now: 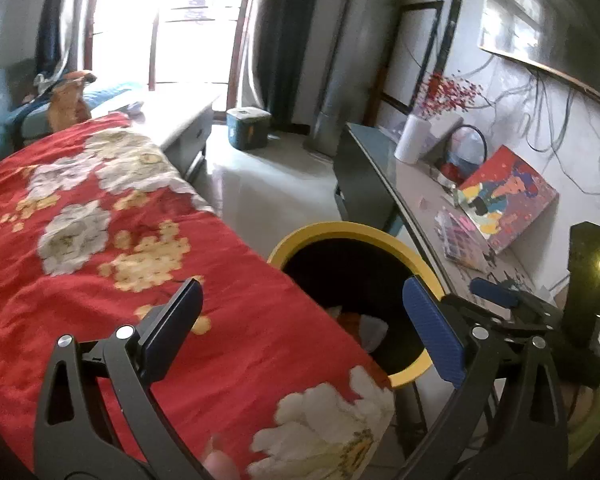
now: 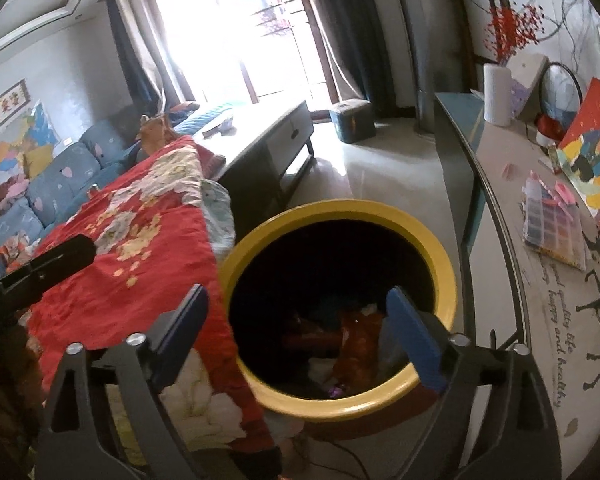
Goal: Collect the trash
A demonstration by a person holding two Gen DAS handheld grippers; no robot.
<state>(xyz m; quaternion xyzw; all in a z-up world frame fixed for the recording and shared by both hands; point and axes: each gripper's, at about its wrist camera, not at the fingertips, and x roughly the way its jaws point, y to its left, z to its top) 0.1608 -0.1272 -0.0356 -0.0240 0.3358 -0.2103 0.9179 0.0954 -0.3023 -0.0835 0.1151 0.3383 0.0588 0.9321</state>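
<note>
right tongs (image 2: 300, 320): wide apart, empty, over yellow-rimmed bin (image 2: 448, 276) | left tongs (image 1: 304, 312): wide apart, empty

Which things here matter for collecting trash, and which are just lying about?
Part of the job:
- yellow-rimmed bin
- trash inside the bin
- left hand-held gripper, open and empty
- right hand-held gripper, open and empty

Just lying about:
- red floral blanket
- painted canvas
- bead organizer box
- white roll
- teal box on the floor
</note>
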